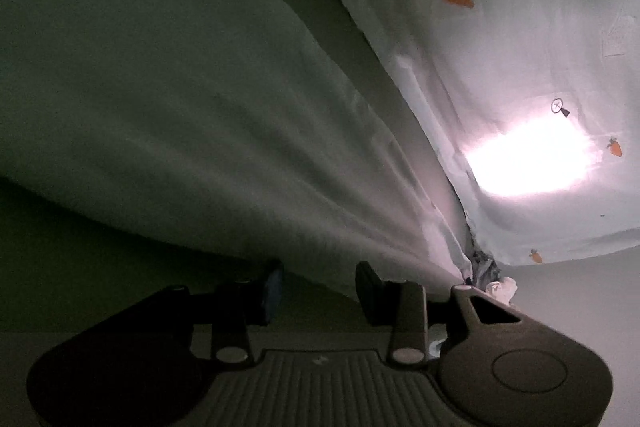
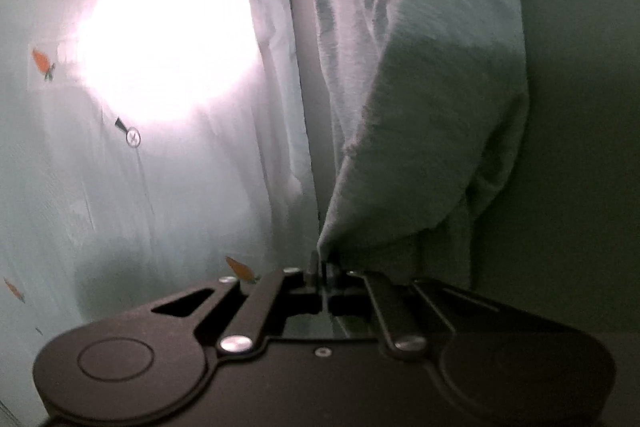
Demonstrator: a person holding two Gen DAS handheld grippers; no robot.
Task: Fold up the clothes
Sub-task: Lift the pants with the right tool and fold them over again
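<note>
We see the right claw [image 2: 320, 269] pinched tight on a fold of the pale mint, carrot-printed cotton garment [image 2: 420, 131] — hanging above both cameras. Left claw [image 1: 318, 287] gapes wide, gripping nothing — garment [image 1: 192, 115] draped just beyond.

Thin, smooth woven cloth on the carrot-print sheet [image 1: 520, 39], sheer enough that the light glows straight through it, and beside it a thicker, matt grey-green garment [image 2: 432, 115] with a fuzzy, napped face. The left gripper [image 1: 320, 291] is matt black plastic, ribbed on top, with dull silver metal rivets; the right gripper [image 2: 322, 269] looks the same.
</note>
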